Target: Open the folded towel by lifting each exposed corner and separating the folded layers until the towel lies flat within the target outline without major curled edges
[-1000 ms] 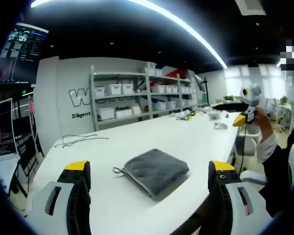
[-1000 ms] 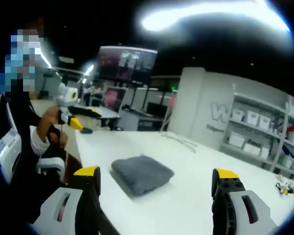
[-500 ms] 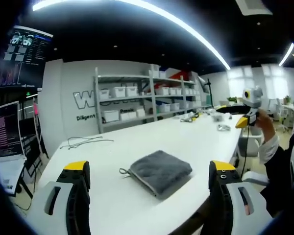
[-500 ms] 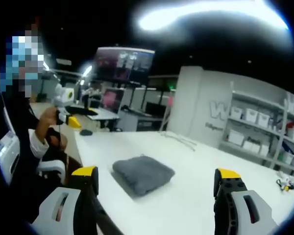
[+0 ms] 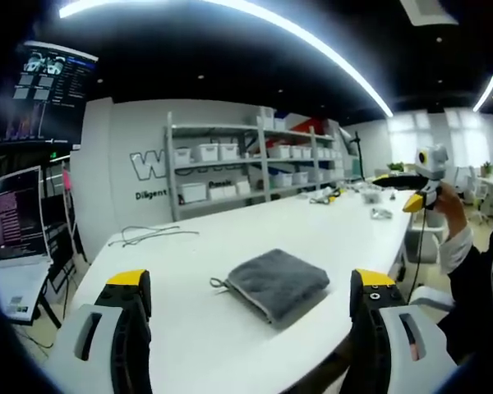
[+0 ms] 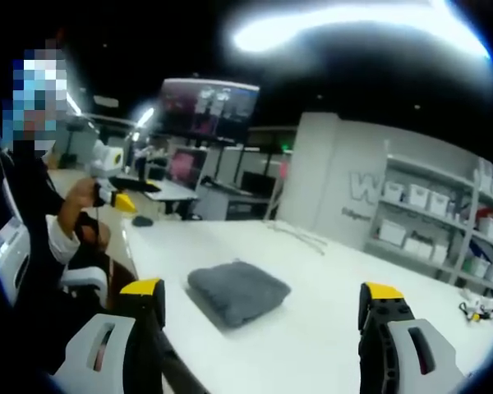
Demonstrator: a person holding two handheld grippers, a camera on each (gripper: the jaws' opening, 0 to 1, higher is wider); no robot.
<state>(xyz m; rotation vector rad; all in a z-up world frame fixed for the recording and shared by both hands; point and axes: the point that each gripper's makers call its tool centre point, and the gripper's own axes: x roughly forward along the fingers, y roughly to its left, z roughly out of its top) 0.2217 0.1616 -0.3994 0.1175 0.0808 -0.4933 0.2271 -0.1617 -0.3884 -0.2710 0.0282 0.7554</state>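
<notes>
Approaching: both my left gripper [image 5: 251, 283] and right gripper [image 6: 263, 294] released, folded grey towel [image 5: 279, 283] ahead; grasp top-layer corner only.

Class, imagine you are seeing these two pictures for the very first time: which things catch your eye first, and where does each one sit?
The folded grey towel stands out first, lying alone on the white table ahead of the open left gripper. In the right gripper view the towel sits between the spread yellow-tipped jaws of the right gripper. Behind the table, a shelving unit of white bins lines the wall.
</notes>
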